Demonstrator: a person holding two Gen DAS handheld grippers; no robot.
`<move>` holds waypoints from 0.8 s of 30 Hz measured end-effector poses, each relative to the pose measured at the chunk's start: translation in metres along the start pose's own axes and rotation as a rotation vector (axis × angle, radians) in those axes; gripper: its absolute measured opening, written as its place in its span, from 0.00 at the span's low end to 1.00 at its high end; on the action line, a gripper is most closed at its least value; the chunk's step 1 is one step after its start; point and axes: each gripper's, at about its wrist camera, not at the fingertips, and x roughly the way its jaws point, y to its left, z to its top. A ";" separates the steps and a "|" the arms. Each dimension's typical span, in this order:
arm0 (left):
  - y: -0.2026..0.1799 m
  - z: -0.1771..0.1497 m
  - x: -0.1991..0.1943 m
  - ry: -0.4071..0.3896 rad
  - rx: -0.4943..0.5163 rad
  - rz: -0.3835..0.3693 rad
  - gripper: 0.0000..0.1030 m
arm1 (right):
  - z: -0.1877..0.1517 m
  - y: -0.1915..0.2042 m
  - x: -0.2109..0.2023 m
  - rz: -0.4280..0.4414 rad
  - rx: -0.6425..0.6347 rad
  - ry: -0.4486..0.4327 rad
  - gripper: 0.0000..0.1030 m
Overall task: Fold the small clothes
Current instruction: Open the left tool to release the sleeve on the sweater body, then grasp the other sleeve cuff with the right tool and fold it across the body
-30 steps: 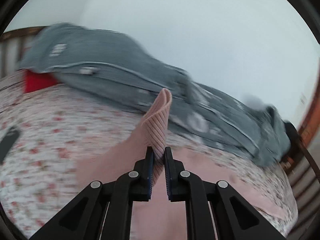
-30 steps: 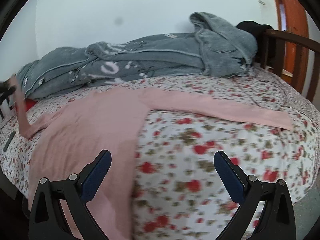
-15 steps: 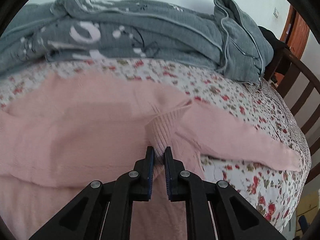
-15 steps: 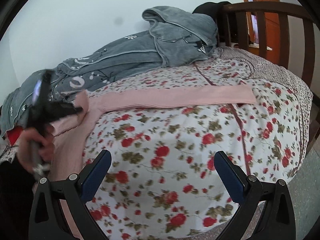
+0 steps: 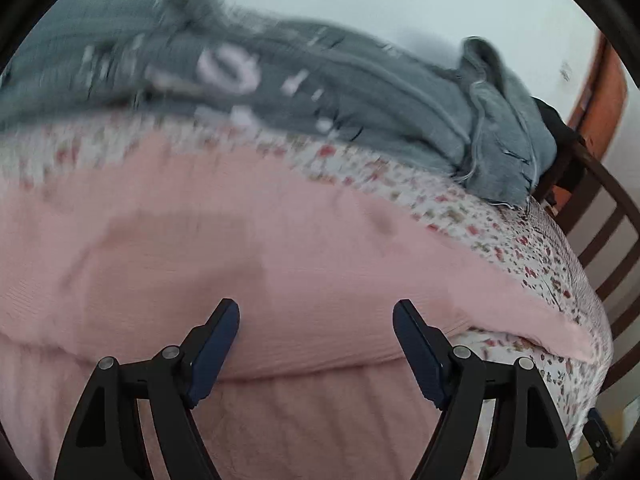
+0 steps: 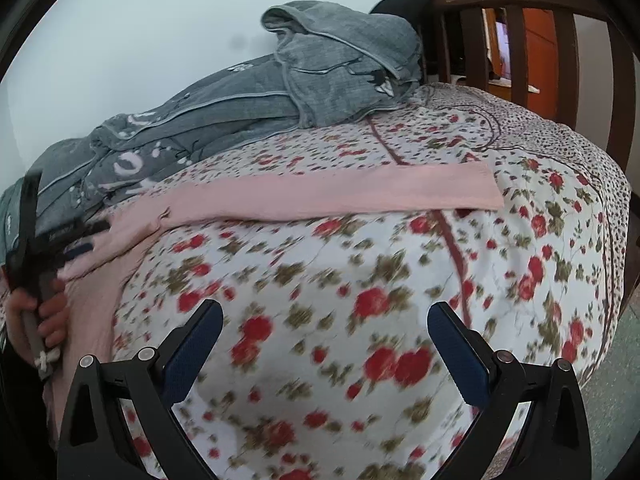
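A pink knit garment (image 5: 280, 264) lies flat on the flowered bedspread (image 5: 532, 256), one sleeve folded across its body. My left gripper (image 5: 316, 320) is open and empty just above the folded sleeve. In the right wrist view the other pink sleeve (image 6: 340, 196) stretches straight out to the right across the bedspread (image 6: 360, 300). My right gripper (image 6: 324, 328) is open and empty above the bed's front part, well short of that sleeve. The left gripper (image 6: 86, 236) shows at the far left of that view, held by a hand.
A grey patterned blanket (image 6: 248, 112) is heaped along the wall at the back of the bed; it also shows in the left wrist view (image 5: 320, 92). A dark wooden bed rail (image 6: 532, 48) stands at the right end. The floor (image 6: 616, 380) lies beyond the right edge.
My left gripper carried the pink sleeve over the garment's body, then opened and let it go. My right gripper swung right toward the outstretched sleeve and stayed open.
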 end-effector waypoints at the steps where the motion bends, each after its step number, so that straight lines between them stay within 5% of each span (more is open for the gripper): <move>1: 0.004 -0.003 0.003 -0.006 -0.007 -0.008 0.75 | 0.003 -0.005 0.003 -0.006 0.016 0.001 0.93; 5: -0.001 -0.010 -0.002 -0.044 0.009 -0.015 0.78 | 0.013 -0.032 0.018 -0.016 0.119 0.026 0.68; 9: 0.001 -0.012 -0.003 -0.049 0.008 -0.030 0.79 | 0.018 -0.051 0.031 -0.027 0.179 0.030 0.53; 24: 0.006 -0.012 -0.007 -0.087 -0.022 -0.069 0.79 | 0.048 -0.099 0.067 -0.061 0.402 -0.052 0.47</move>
